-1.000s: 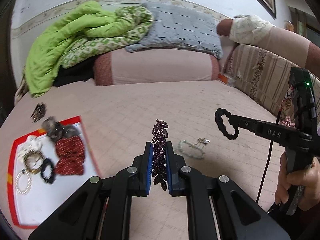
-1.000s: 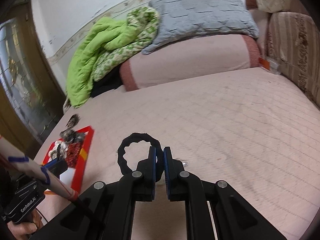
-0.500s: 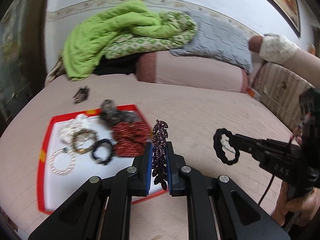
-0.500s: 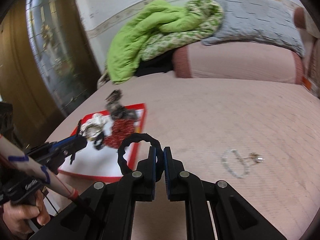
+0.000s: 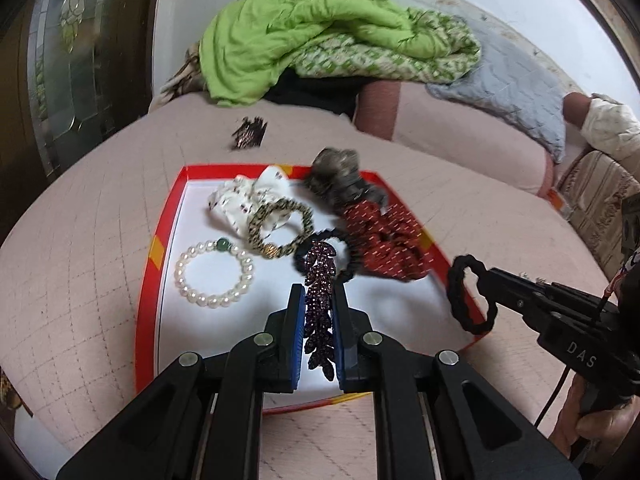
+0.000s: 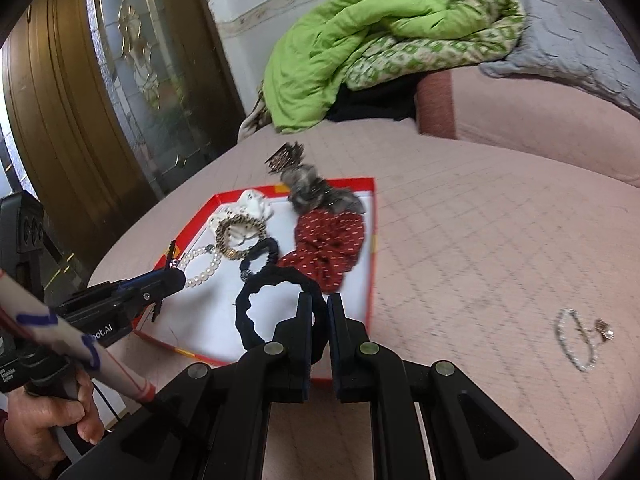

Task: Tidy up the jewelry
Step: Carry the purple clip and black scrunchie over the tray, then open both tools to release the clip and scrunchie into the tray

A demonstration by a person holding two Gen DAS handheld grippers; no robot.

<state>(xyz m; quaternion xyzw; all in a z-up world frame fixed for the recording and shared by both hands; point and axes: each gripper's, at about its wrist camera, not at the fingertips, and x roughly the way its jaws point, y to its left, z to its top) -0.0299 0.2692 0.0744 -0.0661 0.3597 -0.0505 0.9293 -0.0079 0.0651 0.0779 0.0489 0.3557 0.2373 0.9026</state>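
My left claw [image 5: 317, 312] is clamped on a purple beaded hair clip [image 5: 319, 304], which stands upright between the blue pads over the white floor of the red tray [image 5: 145, 300]. My right claw [image 6: 320, 312] is pinched shut on a black scrunchie [image 6: 256, 308], whose loop hangs out to the left of the fingers, above the near right part of the tray.

The tray is crowded along its far side. I see a pearl bracelet [image 5: 214, 272] with one green bead lying flat on the left, a leopard-print hair tie [image 5: 280, 228] just beyond it overlapping a white scrunchie [image 5: 244, 200], a second black hair tie [image 5: 348, 256] right behind my clip's tip, and a red dotted scrunchie [image 5: 384, 240] spilling toward the right rim. A grey fuzzy scrunchie [image 5: 340, 172] sits over the far rim. The open white patch is in the near half, under both claws.

Outside the tray, a dark hair claw [image 5: 248, 136] lies on the pink bedspread [image 5: 80, 240] beyond the far edge. A green quilt [image 5: 304, 36] is heaped at the head, with a grey pillow [image 5: 516, 80] beside it.

From the left camera I see the right claw side-on at the tray's right rim, scrunchie dangling from its tip. Only the right camera shows a silver chain bracelet [image 6: 576, 336] with a small charm, well off to the right on the bedspread, and the glass-panelled door [image 6: 120, 80] on the left. It also shows my left hand [image 6: 44, 424] on the handle, with the clip edge-on and thin.
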